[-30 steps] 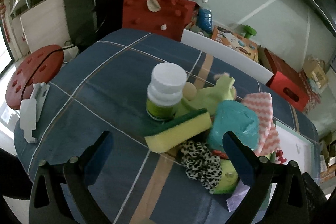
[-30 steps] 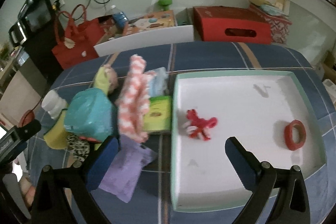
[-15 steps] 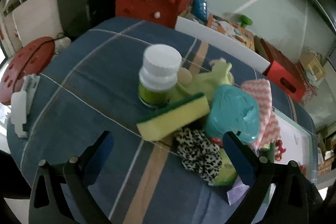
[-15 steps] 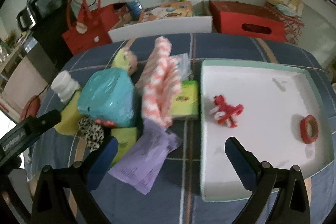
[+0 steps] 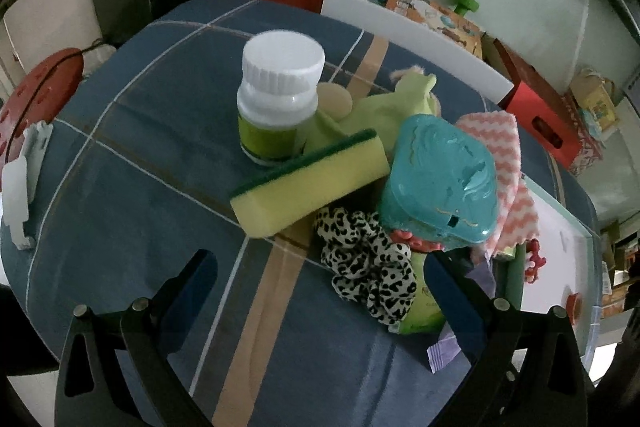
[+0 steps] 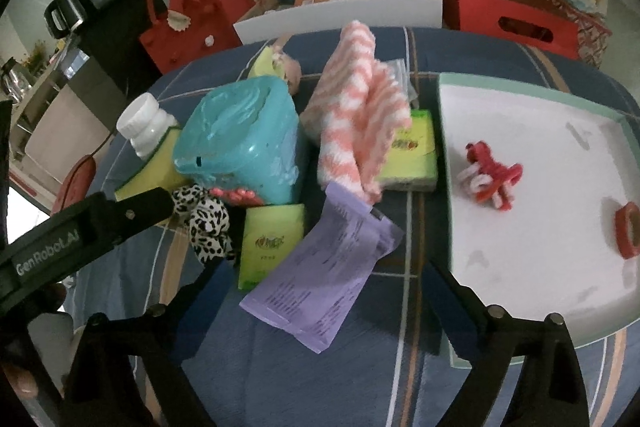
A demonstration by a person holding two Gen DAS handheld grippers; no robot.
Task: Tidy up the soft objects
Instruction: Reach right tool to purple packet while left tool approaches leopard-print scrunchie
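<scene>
We hold our right gripper over the purple packet, which lies right between the two fingers with its long side slanting up toward the white tray; the jaws are wide, closing a little, and hold nothing. Our left gripper is wide and empty too, and the leopard scrunchie and the yellow sponge sit just past its tips, so the left hand is nearer those and the right hand nearer the packet. The pile sits in the middle of the blue checked table, the tray lies at its right edge, and bags and boxes stand on the floor behind.
</scene>
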